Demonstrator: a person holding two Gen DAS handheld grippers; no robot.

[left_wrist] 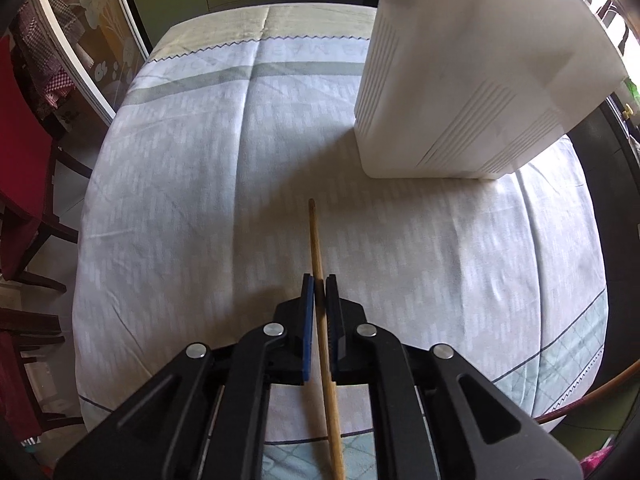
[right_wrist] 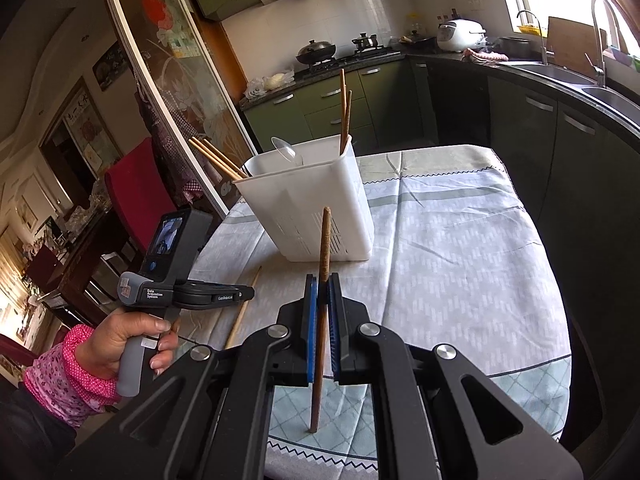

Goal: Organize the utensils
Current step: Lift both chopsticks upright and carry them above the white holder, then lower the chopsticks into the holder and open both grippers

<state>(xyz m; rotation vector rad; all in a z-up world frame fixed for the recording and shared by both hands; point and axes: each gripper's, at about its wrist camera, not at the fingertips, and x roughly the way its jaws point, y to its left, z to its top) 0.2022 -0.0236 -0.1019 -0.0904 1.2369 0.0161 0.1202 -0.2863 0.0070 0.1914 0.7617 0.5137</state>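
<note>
We have both tongs clamped, the left gripper (left_wrist: 320,286) on a pale chopstick (left_wrist: 316,240) lying on the cloth (left_wrist: 180,200), the right gripper (right_wrist: 322,282) on a dark chopstick (right_wrist: 325,240), upright for dropping (we judge) into the holder (right_wrist: 308,216) just beyond.

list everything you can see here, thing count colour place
white plastic utensil holder: one, white, standing on the table
light wooden chopstick: one, pale, on the cloth, between the left gripper's pads
dark brown chopstick: one, brown, clamped in the right gripper
chopsticks in the holder: several, tan and brown, leaning out
clear plastic spoon: one, in the holder
patterned tablecloth: one, white and pale green
red chair: one, beside the table
left gripper: black, shut
right gripper: black, shut
hand: one, pink sleeve
</note>
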